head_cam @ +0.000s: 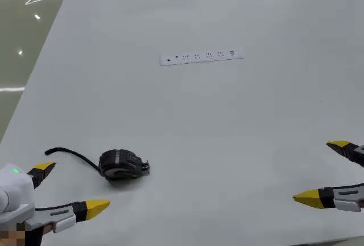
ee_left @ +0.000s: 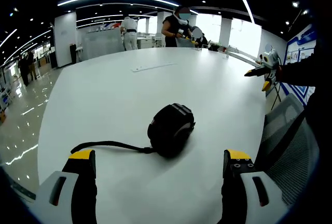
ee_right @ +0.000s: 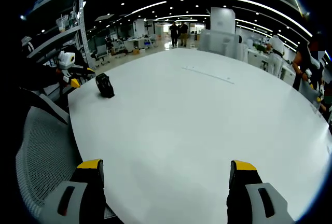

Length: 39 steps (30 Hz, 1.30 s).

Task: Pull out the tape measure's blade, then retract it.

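Observation:
A black tape measure [head_cam: 121, 164] lies on the white table [head_cam: 227, 121] near its front left, with a black wrist strap [head_cam: 71, 155] trailing to the left. No blade is drawn out. My left gripper [head_cam: 71, 188] stands open just left of and before it; in the left gripper view the tape measure [ee_left: 171, 128] sits a little beyond the yellow-tipped jaws of my left gripper [ee_left: 160, 157]. My right gripper [head_cam: 327, 171] is open at the table's front right, far from the tape measure [ee_right: 105, 85], with bare table between its jaws [ee_right: 165, 168].
A white power strip [head_cam: 201, 56] is set flat into the table's middle, farther back. The table's front edge runs close to both grippers. A mesh chair [ee_right: 46, 151] stands by the table edge. People [ee_left: 176, 26] stand at the far side of the room.

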### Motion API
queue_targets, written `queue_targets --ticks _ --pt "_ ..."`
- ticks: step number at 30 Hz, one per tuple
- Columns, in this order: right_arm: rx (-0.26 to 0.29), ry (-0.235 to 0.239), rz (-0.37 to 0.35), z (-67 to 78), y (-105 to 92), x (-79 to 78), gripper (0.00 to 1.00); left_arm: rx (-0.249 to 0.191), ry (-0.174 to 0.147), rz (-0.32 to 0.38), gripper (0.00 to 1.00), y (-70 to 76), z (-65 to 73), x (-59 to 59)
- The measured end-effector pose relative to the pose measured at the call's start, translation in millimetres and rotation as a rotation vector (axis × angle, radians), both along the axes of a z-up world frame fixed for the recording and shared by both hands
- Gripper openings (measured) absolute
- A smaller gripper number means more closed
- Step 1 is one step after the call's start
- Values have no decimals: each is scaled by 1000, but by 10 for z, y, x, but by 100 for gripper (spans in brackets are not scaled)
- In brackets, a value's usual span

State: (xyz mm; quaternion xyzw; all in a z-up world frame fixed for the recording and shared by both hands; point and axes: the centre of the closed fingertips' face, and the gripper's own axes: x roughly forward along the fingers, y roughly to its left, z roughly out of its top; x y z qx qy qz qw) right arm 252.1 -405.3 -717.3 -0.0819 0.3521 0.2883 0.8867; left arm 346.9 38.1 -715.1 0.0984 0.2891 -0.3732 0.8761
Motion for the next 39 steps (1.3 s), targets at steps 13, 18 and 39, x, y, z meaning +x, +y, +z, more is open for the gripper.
queue_targets --ticks 13,18,39 --pt "-13 -18 -8 57 -92 -29 99 33 -1 -45 99 17 -15 -42" --pt "-28 -13 -14 43 -146 -37 99 33 -2 -48 99 25 -20 -44" --pt "-24 -16 -23 -24 -196 -66 99 37 10 -24 99 184 -116 -46"
